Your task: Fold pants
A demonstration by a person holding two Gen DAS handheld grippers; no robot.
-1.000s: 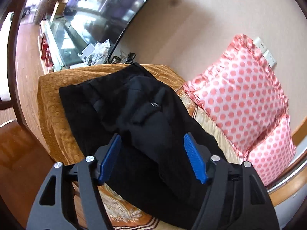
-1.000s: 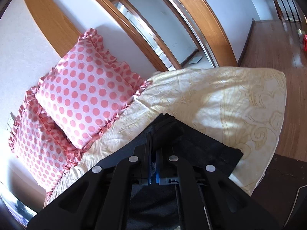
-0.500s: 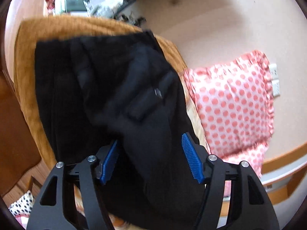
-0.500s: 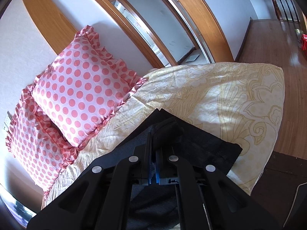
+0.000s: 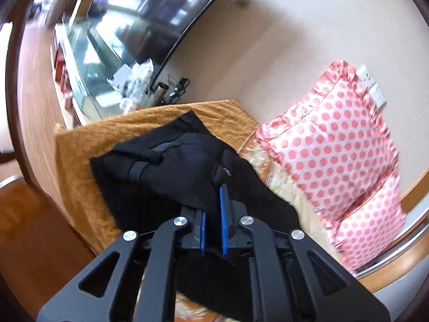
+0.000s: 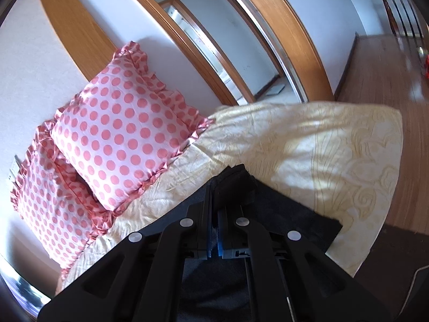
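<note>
Black fabric of the pants (image 5: 187, 177) lay bunched on the bed, over an orange quilted cover (image 5: 88, 145) at the 9 o'clock side and a pale yellow patterned sheet (image 6: 308, 145) toward 3 o'clock. The left gripper (image 5: 213, 214) had its jaws drawn close together on a raised fold of the pants near the waistband area, cloth filling the gap between the blue pads (image 5: 222, 214). The right gripper (image 6: 214, 214) had its jaws closed on another thick bunch of the same garment, at the edge lying on the yellow sheet.

Judged procedure for the step in hand: both held edges were to be raised together, kept level, and carried across the garment so that one half landed squarely on the other. Tension between the two grips needed to stay even; slack would have let the middle sag and crease. The bunched layers in the left jaws suggested that more than one ply was caught, so the fold line risked coming out skewed.

Two pink polka-dot pillows (image 5: 329, 150) stood against the wall at 2 o'clock in the left wrist view, just beside the pants, and limited room on that side. A glass cabinet (image 5: 88, 61) with small items stood beyond the bed at 11 o'clock, well apart. Wooden door frames (image 6: 292, 40) and wood floor (image 6: 380, 72) lay beyond the sheet in the right wrist view.
</note>
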